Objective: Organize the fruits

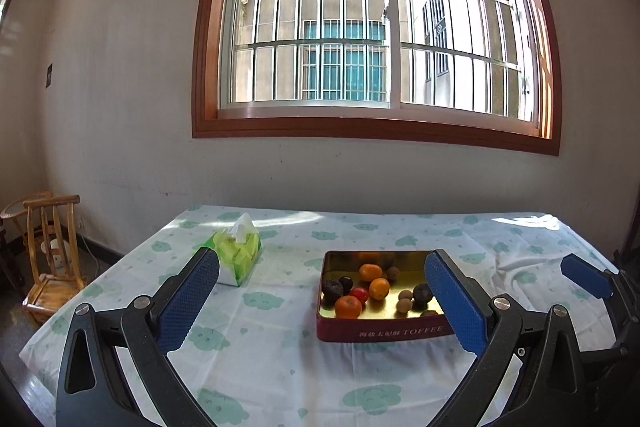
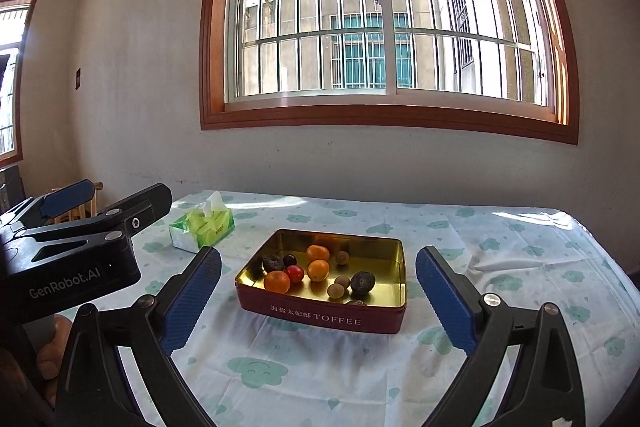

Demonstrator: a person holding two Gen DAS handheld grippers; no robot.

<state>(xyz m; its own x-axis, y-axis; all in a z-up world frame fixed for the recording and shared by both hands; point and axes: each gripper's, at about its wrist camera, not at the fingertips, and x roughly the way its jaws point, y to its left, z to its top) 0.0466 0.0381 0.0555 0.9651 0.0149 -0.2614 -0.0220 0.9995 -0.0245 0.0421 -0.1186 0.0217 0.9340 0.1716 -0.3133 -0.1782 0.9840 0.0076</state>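
Ahead, a barred window fills the wall above a table draped in a pale cloth printed with green clouds. On the cloth, near its middle, sits a red tin marked TOFFEE, lidless, its gold inside showing. The fruits are all in the tin: three oranges, two dark rough-skinned fruits, a red tomato, a dark plum and a few small brown round ones, lying loosely together on the tin's floor. A green tissue pack lies on the cloth to the tin's far left, well apart from it. The left gripper hangs above the near cloth, jaws spread wide, nothing between them. The right gripper hangs likewise, jaws wide and empty, the tin seen beyond the gap.
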